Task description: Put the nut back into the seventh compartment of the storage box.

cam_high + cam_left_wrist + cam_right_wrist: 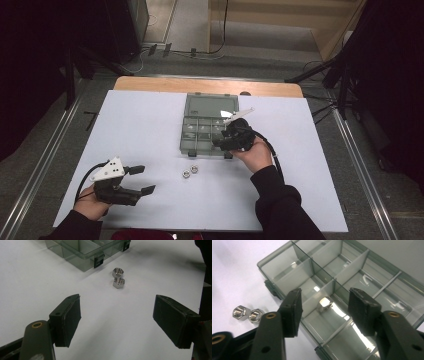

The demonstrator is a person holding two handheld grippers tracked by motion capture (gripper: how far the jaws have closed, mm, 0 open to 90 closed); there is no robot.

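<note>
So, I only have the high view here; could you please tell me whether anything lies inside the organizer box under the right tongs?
Observer: Yes, one nut rests in a compartment of the organizer box, seen between the open right tongs.
Operator: Thank you. Are the tongs touching it?
Observer: No, both pads hang apart from it.
Operator: And what do the left tongs face?
Observer: The left tongs are open and aim at the two loose nuts, which touch each other on the table.

Dim, dark surroundings; bright white tabletop (150,130); overhead glare on smoky transparent plastic compartment box (362,280); soft shadows; slightly blurred close-ups.
</note>
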